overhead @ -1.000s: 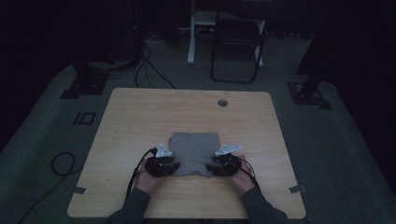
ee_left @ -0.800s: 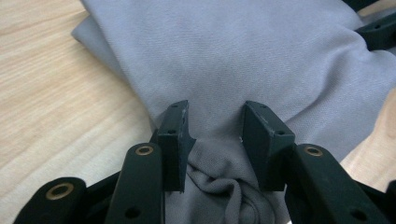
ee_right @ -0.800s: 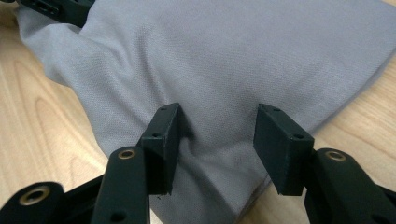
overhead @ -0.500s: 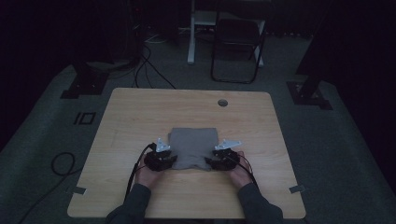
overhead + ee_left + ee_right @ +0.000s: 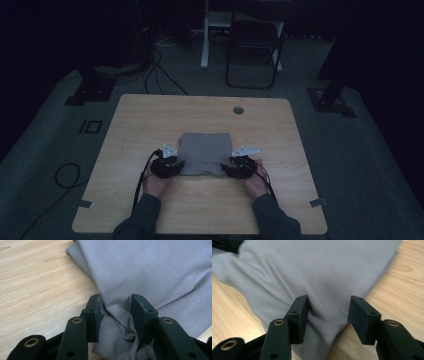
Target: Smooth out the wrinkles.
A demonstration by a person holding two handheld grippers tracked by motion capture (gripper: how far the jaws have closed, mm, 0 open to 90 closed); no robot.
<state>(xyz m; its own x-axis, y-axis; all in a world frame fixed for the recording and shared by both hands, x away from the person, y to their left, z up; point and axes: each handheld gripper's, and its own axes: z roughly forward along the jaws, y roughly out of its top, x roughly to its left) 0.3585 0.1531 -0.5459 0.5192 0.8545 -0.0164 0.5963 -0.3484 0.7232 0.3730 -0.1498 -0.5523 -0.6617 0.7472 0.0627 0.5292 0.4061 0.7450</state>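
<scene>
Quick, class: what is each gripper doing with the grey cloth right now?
Left gripper: jaws part open, bunched grey cloth between them; a firm grip cannot be told.
Right gripper: open, a cloth corner lying between the jaws.

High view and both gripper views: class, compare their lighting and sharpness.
High view: dim, murky, the room behind the pale wooden table nearly black, the folded grey cloth low in contrast. Left gripper view: bright, cloth weave crisp. Right gripper view: bright, but the cloth and wood grain are smeared with blur.
</scene>
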